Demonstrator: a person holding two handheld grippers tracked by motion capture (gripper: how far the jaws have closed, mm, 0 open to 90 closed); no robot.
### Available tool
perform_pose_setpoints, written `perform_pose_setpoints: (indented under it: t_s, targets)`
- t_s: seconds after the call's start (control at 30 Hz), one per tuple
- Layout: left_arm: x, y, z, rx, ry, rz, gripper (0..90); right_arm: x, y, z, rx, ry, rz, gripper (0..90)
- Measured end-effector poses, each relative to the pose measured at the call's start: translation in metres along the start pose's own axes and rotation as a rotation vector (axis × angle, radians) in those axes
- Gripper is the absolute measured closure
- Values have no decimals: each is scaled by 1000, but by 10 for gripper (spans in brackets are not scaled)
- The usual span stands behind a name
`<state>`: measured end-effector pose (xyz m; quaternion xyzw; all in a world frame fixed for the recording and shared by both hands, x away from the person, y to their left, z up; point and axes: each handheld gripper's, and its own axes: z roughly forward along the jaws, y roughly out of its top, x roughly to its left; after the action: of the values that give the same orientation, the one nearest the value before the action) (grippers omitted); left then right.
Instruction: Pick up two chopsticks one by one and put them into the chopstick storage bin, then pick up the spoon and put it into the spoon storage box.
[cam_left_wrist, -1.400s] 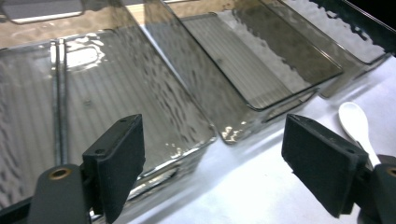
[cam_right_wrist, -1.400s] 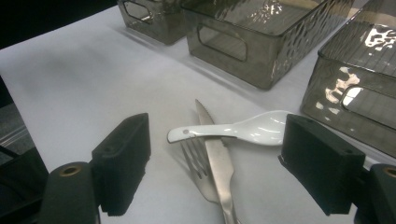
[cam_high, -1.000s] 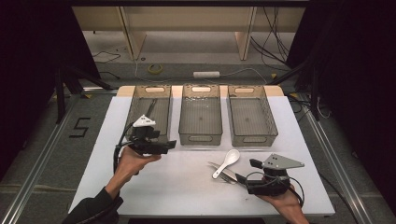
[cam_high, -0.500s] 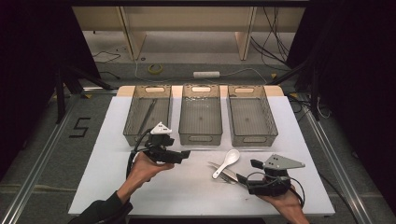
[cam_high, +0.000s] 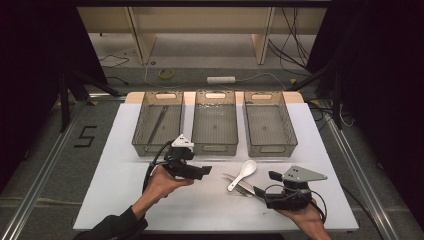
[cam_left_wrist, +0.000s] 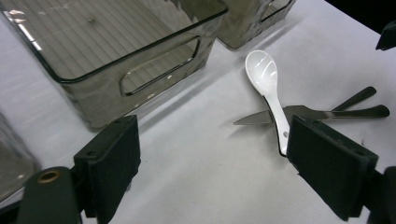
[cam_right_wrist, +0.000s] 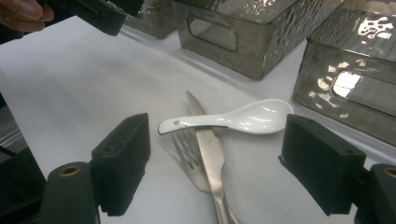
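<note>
We have a small heap of cutlery on the white counter (cam_high: 125, 200), near its front and right of the middle: a white spoon (cam_high: 243, 174) lying across a knife (cam_right_wrist: 208, 154) and a fork (cam_right_wrist: 189, 156). The spoon's long axis runs diagonally, bowl toward the far right and the bins (cam_high: 214, 121), handle toward the near left; the knife and fork cross under that handle. Our right claw (cam_high: 259, 191) sits just right of the heap and nearly touches it, jaws wide apart and holding nothing, with the cutlery lying straight ahead between them in the right gripper view. Our left claw (cam_high: 205, 171) is also fully spread and empty, a little left of the heap, pointing right at it; in the left gripper view the spoon (cam_left_wrist: 268, 88) lies ahead and toward its right jaw. We judge the right claw the nearer one, though the spoon's handle end faces the left claw. Whichever closes should straddle the handle across its diagonal.
</note>
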<state>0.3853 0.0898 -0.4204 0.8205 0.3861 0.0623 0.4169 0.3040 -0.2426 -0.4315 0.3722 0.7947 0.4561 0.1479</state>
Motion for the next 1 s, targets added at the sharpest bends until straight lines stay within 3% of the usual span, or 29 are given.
perform_pose_setpoints:
  t_s: [0.47, 0.87, 1.0]
  targets:
    - [-14, 1, 16, 49, -18, 32, 170, 1, 0, 0, -3, 5, 4, 245]
    - [-24, 8, 38, 92, -40, 29, 192, 0, 0, 0, -3, 3, 4, 245]
    - [-27, 11, 48, 112, -67, 14, 219, 0, 0, 1, -1, 3, 3, 246]
